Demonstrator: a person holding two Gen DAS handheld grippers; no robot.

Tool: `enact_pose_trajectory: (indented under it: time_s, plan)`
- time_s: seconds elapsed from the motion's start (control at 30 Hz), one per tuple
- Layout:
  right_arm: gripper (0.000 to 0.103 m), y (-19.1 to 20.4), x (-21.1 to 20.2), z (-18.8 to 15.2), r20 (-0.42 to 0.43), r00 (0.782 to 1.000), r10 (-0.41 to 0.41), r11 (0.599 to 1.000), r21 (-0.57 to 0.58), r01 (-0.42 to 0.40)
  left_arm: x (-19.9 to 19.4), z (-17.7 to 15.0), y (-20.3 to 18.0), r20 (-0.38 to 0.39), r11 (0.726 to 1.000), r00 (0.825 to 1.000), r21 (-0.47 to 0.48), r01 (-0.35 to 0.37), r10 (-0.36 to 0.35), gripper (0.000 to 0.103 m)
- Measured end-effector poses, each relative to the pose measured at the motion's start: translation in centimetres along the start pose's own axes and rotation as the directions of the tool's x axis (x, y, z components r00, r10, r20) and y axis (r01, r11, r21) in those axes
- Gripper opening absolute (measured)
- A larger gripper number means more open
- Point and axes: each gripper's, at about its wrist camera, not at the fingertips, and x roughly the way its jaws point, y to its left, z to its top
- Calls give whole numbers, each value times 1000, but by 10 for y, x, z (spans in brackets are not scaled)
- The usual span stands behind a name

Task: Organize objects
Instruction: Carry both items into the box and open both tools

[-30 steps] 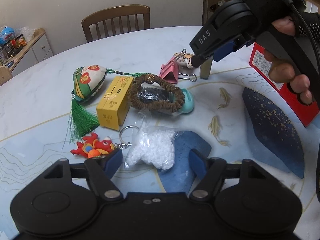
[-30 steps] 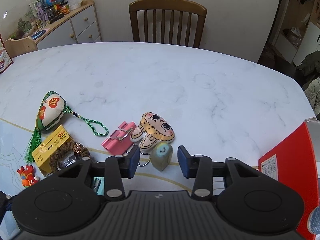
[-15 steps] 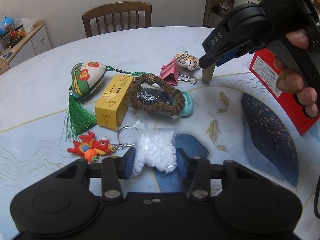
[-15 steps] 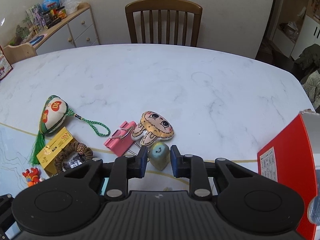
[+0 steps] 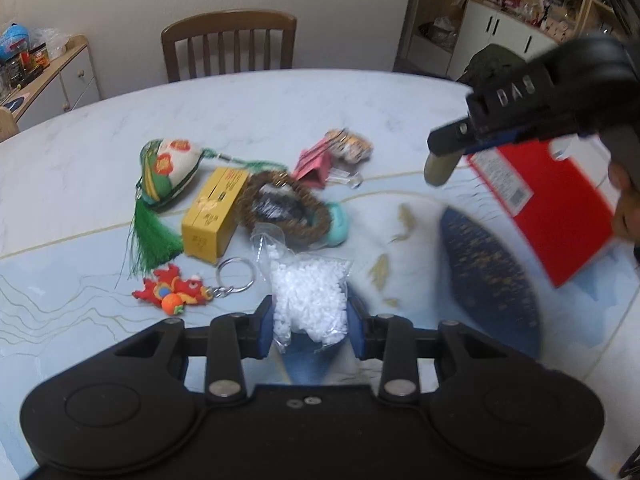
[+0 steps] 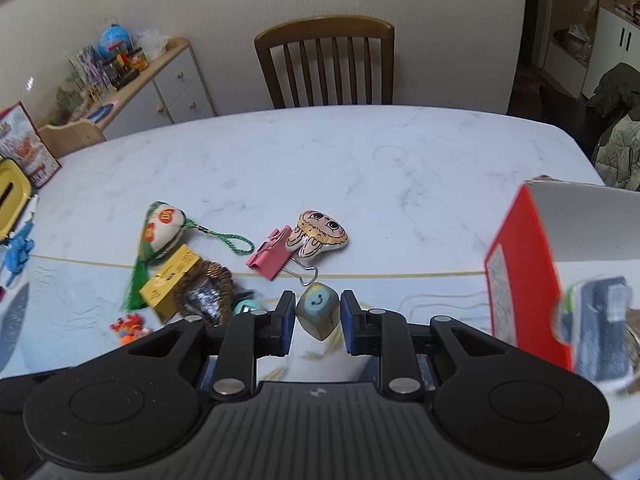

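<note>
Both tongs gripping small items above the table (image 6: 360, 168)

Left tongs (image 5: 310, 326) pinch the bag of white beads (image 5: 308, 300) at 6 o'clock; right tongs (image 6: 318, 318) clamp the smiley-face block (image 6: 318, 312), red box (image 6: 524, 280) at 3 o'clock.

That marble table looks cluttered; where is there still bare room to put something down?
The far half of the table, between the chair and the mushroom plush, is bare. So is the strip between that plush and the red box. It is crowded around the yellow box and bead bracelet.
</note>
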Motion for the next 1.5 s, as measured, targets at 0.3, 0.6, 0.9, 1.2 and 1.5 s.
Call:
enact_pose_trajectory:
  time_s: [0.3, 0.6, 0.9, 1.2, 1.5]
  plan:
    - [23, -21, -76, -9, 78, 997, 9, 999, 43, -12, -47, 28, -27, 61, 996, 995, 10, 83, -84, 35]
    - [23, -60, -136, -21, 149, 989, -12, 996, 90, -2, -71, 51, -83, 87, 985, 986, 108, 135, -144, 35]
    - [23, -135, -172, -38, 186, 979, -86, 985, 163, 56, -63, 83, -156, 79, 963, 973, 178, 201, -217, 35]
    - [23, -210, -161, -48, 154, 972, -180, 974, 166, 154, -14, 136, -239, 81, 946, 971, 258, 198, -225, 35]
    - [23, -248, -114, -45, 91, 975, -201, 976, 102, 192, 66, 170, -301, 14, 943, 984, 287, 167, -179, 35]
